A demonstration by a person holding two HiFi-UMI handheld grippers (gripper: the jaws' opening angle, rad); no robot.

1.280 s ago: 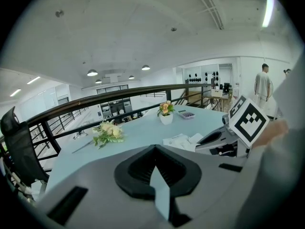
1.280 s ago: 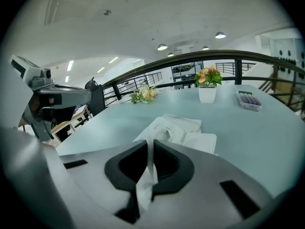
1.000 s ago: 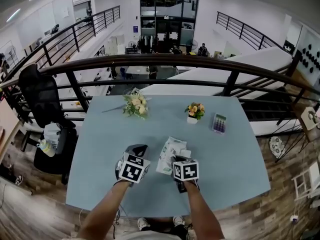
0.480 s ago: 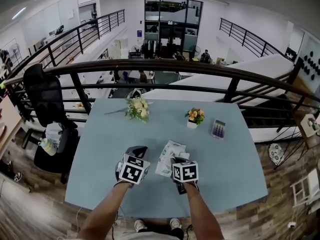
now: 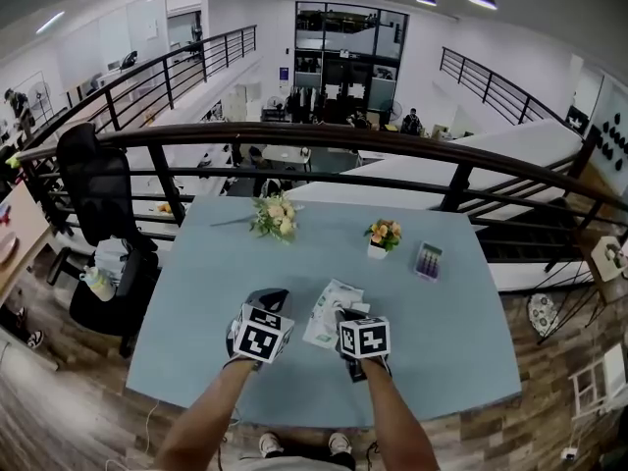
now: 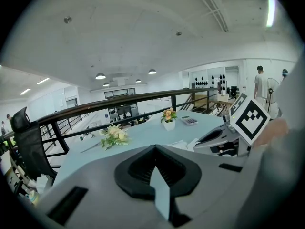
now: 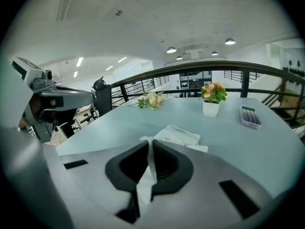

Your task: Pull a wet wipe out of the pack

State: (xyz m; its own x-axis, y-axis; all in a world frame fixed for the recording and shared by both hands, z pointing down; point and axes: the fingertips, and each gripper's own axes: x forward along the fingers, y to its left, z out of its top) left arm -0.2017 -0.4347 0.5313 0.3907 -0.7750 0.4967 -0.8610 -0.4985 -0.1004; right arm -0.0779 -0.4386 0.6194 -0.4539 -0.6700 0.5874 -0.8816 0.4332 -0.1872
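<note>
right gripper (image 7: 148, 149): jaws being pressed together on wet wipe (image 7: 144, 178) | pack (image 7: 178, 135): being left flat on table (image 5: 442, 312), just ahead of right gripper | left gripper (image 6: 155, 149): jaws being held together, nothing pinched

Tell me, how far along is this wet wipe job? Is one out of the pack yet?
Done: the right gripper is shut on a white wipe, a strip pinched between its jaws. In hand: the pull itself, with the pack lying on the table just ahead. Left: getting it fully clear; I cannot tell whether it is free yet. The left gripper is shut and empty.
</note>
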